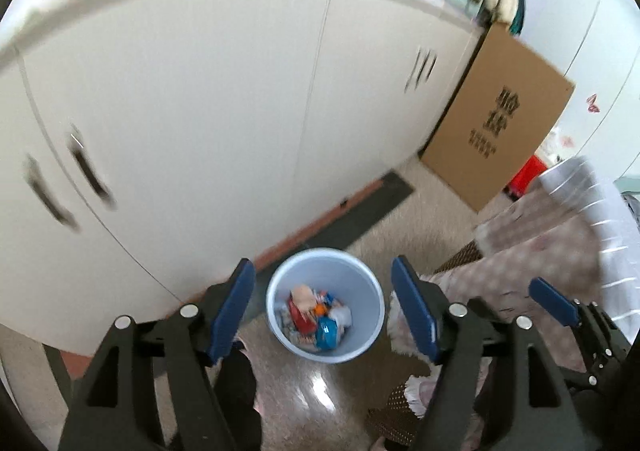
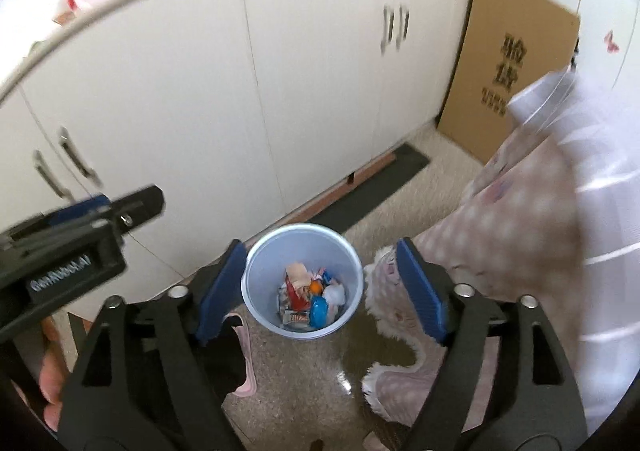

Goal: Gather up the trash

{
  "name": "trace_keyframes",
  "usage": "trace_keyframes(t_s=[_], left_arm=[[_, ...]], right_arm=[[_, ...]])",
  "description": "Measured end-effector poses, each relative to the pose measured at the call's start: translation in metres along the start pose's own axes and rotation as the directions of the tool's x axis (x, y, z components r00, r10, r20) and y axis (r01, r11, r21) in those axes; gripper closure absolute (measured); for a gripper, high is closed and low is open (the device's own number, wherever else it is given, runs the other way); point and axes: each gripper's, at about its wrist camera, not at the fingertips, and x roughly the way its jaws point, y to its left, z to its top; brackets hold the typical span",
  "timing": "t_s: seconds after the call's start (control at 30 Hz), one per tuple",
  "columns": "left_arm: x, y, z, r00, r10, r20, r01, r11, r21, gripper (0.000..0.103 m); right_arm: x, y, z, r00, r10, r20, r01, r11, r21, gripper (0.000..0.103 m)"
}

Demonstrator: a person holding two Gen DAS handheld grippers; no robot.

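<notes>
Pale-blue round plastic bin (image 1: 326,305) stands on the speckled floor below and between both claws, crumpled wrappers and packets (image 1: 316,317) heaped inside. Left claw (image 1: 324,311) and right claw (image 2: 322,283) gape wide, holding nothing. White cabinet doors (image 1: 200,111) rise beyond it; a brown cardboard box (image 1: 500,119) leans far right, fringed pink fabric (image 2: 400,279) drapes beside the bin's right.

left tongs (image 1: 323,313): black arms, blue pads, silver screws | right tongs (image 2: 320,285): same
</notes>
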Motion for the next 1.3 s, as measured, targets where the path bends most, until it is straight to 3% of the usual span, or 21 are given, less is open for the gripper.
trace_keyframes(t_s=[0.17, 0.3, 0.57, 0.93, 1.03, 1.3], left_arm=[[-0.088, -0.028, 0.009, 0.989, -0.069, 0.129, 0.058, 0.995, 0.087, 0.021], [-0.153, -0.059, 0.004, 0.965, -0.116, 0.235, 0.074, 0.981, 0.181, 0.018], [-0.241, -0.113, -0.016, 0.909, -0.209, 0.359, 0.102, 0.95, 0.295, 0.013], [-0.309, -0.174, -0.05, 0.828, -0.375, 0.417, 0.186, 0.885, 0.428, 0.009], [-0.316, -0.184, -0.059, 0.823, -0.393, 0.411, 0.192, 0.872, 0.45, 0.009], [-0.338, -0.184, -0.077, 0.796, -0.416, 0.44, 0.19, 0.862, 0.47, 0.009]], right_arm=[[-0.083, -0.008, 0.009, 0.994, -0.041, 0.099, 0.042, 0.999, -0.009, 0.015], [-0.152, -0.031, 0.004, 0.979, -0.065, 0.191, 0.056, 0.997, 0.051, 0.013], [-0.265, -0.079, -0.033, 0.912, -0.227, 0.342, 0.178, 0.97, 0.168, 0.011], [-0.372, -0.119, -0.083, 0.787, -0.372, 0.491, 0.226, 0.916, 0.332, 0.007], [-0.391, -0.117, -0.095, 0.76, -0.4, 0.513, 0.242, 0.906, 0.347, 0.007], [-0.415, -0.103, -0.114, 0.719, -0.428, 0.548, 0.273, 0.898, 0.345, 0.006]])
